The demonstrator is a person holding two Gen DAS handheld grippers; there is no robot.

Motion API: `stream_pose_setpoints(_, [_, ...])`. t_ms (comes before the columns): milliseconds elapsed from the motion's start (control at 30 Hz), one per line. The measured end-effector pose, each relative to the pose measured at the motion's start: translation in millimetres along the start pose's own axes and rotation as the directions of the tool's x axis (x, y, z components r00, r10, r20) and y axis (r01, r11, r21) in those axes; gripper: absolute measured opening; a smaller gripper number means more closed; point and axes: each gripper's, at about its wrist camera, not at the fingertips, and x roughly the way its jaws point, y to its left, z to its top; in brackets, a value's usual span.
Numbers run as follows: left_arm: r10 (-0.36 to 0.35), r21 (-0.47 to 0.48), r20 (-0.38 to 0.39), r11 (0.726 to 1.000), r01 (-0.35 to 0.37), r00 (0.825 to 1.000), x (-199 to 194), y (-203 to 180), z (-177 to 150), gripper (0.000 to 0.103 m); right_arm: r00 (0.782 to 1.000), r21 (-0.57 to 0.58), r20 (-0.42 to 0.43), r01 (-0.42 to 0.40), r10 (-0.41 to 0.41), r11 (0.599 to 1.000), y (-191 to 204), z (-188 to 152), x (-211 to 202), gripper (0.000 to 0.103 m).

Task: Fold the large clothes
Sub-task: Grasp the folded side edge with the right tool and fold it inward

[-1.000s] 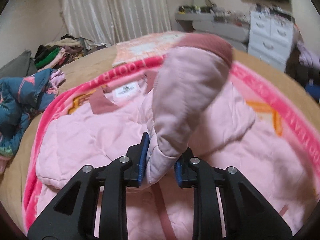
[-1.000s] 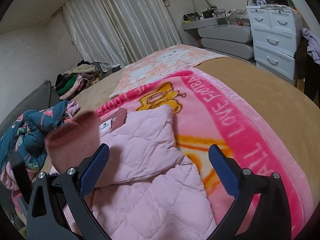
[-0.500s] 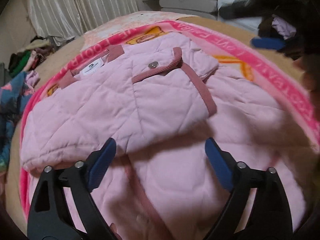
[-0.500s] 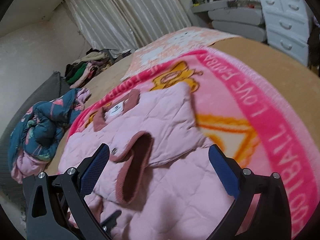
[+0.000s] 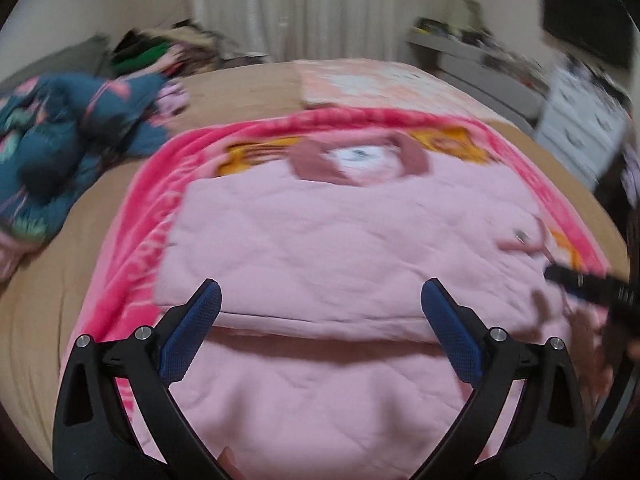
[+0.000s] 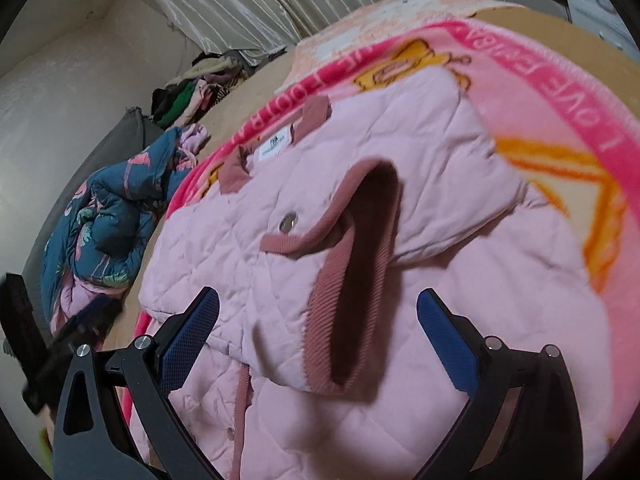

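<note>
Pink quilted jacket (image 5: 340, 248) lies flat on a pink printed blanket (image 5: 148, 216) spread over the tan bed (image 5: 48, 272), filling the middle of both frames. Collar with a white label (image 6: 274, 146) sits toward the top of the frame; one sleeve is folded across the body, and its dusty-rose ribbed cuff (image 6: 352, 280) gapes open at centre of the right wrist view. A metal snap (image 6: 287, 224) sits just left of the cuff.

Left gripper (image 5: 320, 328) hovers over the lower middle of the jacket, its blue-padded fingers (image 5: 192, 336) spread wide and still opening, no cloth pinched between them; the jacket only lies beneath. The left view is motion-blurred.

Right gripper (image 6: 318, 332) sits low over the folded sleeve, fingers (image 6: 190, 336) wide but closing; the cuff and sleeve edge lie in the gap, pads not pressing on them. It also shows as a dark blur at the right edge of the left view.

Upper left in both frames: a crumpled teal floral garment (image 6: 108, 232) on the bed, and a pile of clothes (image 6: 192, 88) behind it. White curtains (image 6: 248, 4) hang along the top. A white dresser (image 5: 580, 128) stands at the upper right, blurred.
</note>
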Motion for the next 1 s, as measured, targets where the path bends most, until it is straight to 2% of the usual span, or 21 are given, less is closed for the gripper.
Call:
stream_pose_setpoints(33, [0.005,-0.029,-0.003,1.0,-0.005,1.0,2,10,1,0.094,1.0,0.009,-0.02,-0.009,0.009,1.0,-1,-1,6,0.06])
stream_pose_setpoints(67, [0.014,-0.069,-0.009,0.997,-0.014,1.0,5,22,3,0.094,0.999,0.025,-0.036,-0.012,0.013,1.0,-3,-4,11,0.055])
stream_pose_setpoints(133, [0.026,-0.134,-0.014,0.991,-0.027,1.0,9,41,5,0.094,0.998,0.018,-0.044,-0.036,0.037,0.999,-3,-5,15,0.026])
stream_pose_setpoints(200, [0.023,-0.199,-0.016,0.98,-0.026,1.0,11,58,6,0.094,0.998,-0.03,-0.028,-0.059,0.058,0.998,6,-1,11,0.016])
stream_pose_setpoints(300, [0.034,-0.243,-0.006,0.969,-0.035,0.999,12,74,12,0.094,0.996,-0.165,0.05,-0.062,0.071,0.984,29,15,-9,0.013])
stream_pose_setpoints(367, [0.035,-0.252,0.003,0.967,-0.033,0.999,13,78,17,0.094,0.988,-0.25,0.125,-0.061,0.094,0.966,41,29,-28,0.013])
stream_pose_setpoints(433, [0.03,-0.251,0.011,0.968,-0.027,0.999,17,79,24,0.094,0.971,-0.294,0.207,-0.058,0.122,0.954,45,44,-46,0.012])
stream_pose_setpoints(500, [0.03,-0.244,0.014,0.969,-0.025,0.999,22,75,33,0.094,0.962,-0.306,0.253,-0.025,0.106,0.952,41,56,-51,0.012])
stream_pose_setpoints(667, [-0.046,-0.271,-0.019,0.962,0.039,0.999,50,67,43,0.093,0.97,-0.257,0.242,0.037,0.028,0.966,12,64,-33,0.009])
stream_pose_setpoints(833, [-0.08,-0.278,-0.058,0.959,0.06,0.995,75,56,42,0.093,0.977,-0.21,0.21,0.081,-0.036,0.974,-4,65,-18,0.009])
stream_pose_setpoints(1000, [-0.078,-0.222,-0.134,0.974,0.047,0.988,101,40,32,0.093,0.979,-0.203,0.186,0.116,-0.078,0.972,-5,60,-8,0.009])
